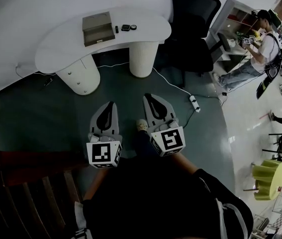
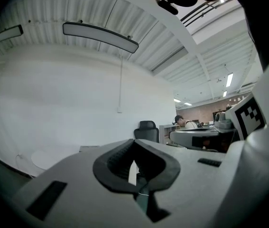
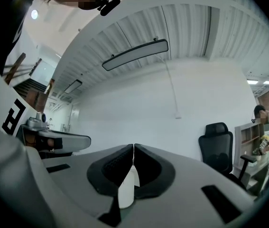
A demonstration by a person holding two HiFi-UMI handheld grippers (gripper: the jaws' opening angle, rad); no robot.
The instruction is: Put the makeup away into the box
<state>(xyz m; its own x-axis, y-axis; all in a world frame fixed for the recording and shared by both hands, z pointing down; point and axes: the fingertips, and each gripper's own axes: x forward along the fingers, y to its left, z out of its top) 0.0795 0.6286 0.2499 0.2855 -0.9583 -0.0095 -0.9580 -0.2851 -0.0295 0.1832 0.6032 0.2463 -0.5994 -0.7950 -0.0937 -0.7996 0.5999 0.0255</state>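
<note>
A grey-green box point(image 1: 98, 28) with its lid down sits on a white curved desk point(image 1: 56, 46) at the far side of the room. Beside it, to the right, lie small dark makeup items point(image 1: 125, 28), one of them round point(image 1: 133, 27). My left gripper point(image 1: 112, 104) and right gripper point(image 1: 147, 97) are held level side by side over the dark floor, well short of the desk. The jaws of each meet at the tips with nothing between them, as both gripper views show: left gripper point(image 2: 134, 142), right gripper point(image 3: 133, 147).
A black office chair point(image 1: 193, 24) stands right of the desk. A white cable runs across the floor to a power strip point(image 1: 194, 103). A person point(image 1: 257, 54) stands by shelves at far right. Dark wooden furniture point(image 1: 26, 183) is near left, and a yellow stool point(image 1: 267, 178) near right.
</note>
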